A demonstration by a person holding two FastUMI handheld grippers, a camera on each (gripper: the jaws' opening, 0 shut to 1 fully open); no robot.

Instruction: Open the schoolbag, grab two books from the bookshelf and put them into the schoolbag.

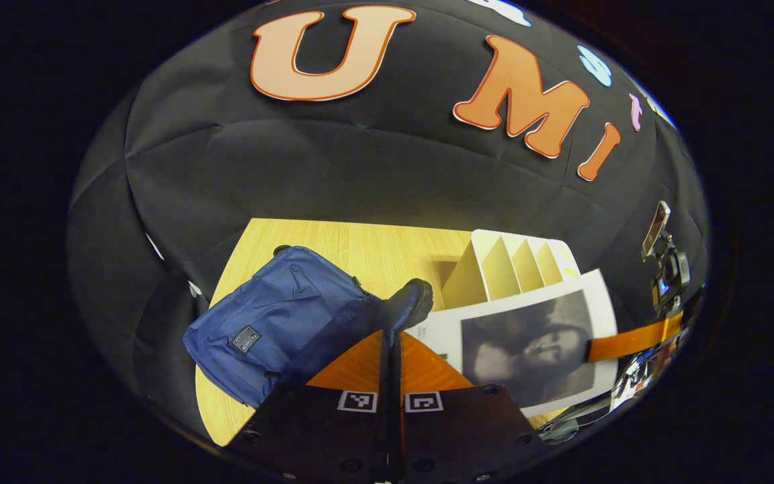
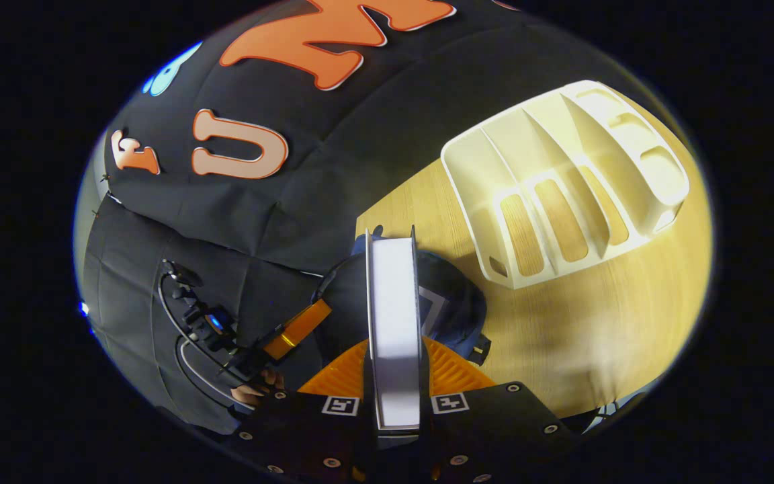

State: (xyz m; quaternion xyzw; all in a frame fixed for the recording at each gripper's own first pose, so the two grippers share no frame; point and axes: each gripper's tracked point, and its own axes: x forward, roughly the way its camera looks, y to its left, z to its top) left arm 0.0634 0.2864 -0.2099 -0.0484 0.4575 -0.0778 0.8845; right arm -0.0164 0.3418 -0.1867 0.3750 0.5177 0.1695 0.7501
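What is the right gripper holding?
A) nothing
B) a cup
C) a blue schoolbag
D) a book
D: in the right gripper view, the right gripper has both fingers pressed on a book, seen edge-on between them above the schoolbag.

My left gripper (image 1: 392, 336) has its fingers pressed together on a dark strap; my right gripper (image 2: 394, 376) clamps a book edge-on.
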